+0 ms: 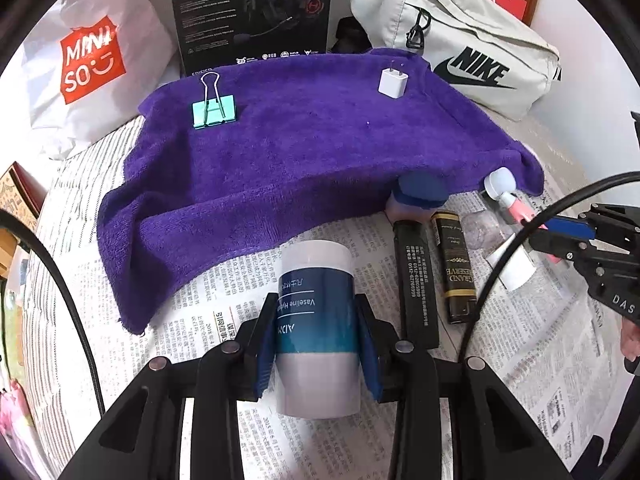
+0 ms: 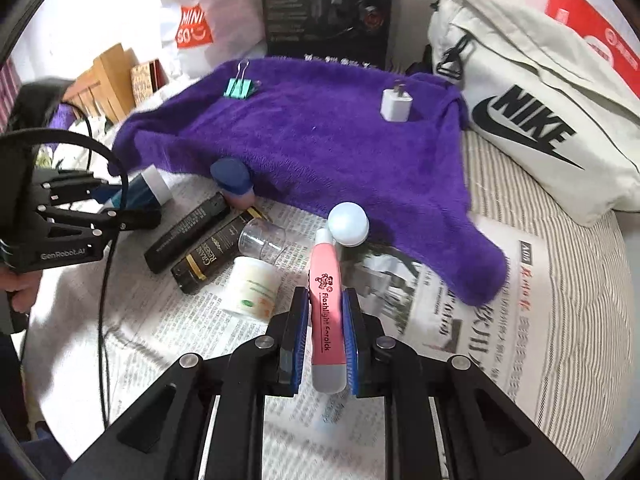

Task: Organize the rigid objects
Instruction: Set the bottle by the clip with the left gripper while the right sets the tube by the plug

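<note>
Blue ribbed cap on a pinkish container (image 1: 420, 194): ahead of the left claw, its upper part tucked under the edge of the purple fleece towel (image 1: 304, 148); body shape undetermined.

White tube with dark-blue Vaseline label (image 1: 316, 312): sides covered by the left claw's blue pads; label only partly legible.

Pink flashlight with white round head (image 2: 327, 312): flanks hidden by the right claw's pads; a pale object directly beneath it, between the jaws, too blurred to identify.

Black printed headset box (image 1: 252, 12): far ahead of the left claw, top cut by the frame edge, fine print unreadable.

Newspaper sheet (image 2: 460, 320): small text illegible.
</note>
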A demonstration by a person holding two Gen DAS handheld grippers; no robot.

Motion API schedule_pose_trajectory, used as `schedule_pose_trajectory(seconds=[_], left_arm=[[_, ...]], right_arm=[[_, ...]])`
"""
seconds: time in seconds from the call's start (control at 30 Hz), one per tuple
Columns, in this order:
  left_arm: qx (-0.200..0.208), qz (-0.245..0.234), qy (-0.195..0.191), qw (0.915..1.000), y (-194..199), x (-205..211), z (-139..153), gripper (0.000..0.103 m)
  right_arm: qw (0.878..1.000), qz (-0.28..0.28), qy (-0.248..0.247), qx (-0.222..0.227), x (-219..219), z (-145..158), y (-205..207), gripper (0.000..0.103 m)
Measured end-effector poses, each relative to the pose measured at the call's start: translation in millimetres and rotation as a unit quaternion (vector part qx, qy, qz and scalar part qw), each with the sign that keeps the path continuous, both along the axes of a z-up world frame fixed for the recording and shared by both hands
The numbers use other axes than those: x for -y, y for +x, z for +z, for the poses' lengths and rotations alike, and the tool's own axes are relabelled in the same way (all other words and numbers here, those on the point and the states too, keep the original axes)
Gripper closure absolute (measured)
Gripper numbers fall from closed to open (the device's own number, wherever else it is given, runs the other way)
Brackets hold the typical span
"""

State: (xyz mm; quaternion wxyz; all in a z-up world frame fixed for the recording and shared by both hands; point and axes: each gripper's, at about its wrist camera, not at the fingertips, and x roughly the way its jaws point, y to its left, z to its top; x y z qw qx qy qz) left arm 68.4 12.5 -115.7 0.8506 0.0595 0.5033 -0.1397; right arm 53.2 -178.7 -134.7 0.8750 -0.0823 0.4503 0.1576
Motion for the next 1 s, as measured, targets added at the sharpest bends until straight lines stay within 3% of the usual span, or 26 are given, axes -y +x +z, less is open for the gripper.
schedule_pose_trajectory(seconds=[0.43,1.0], left_arm=[[0.024,0.009,-0.028,0.9993,-4,-11,26,0.069],[0.048,0.016,-0.036,0.998,31,-16,54,0.069]], right_arm=[[0.999,-0.007,0.024,0.028,8,29,1,0.087],[0.998,-0.027,0.033,0.055,26,57,39,0.086]])
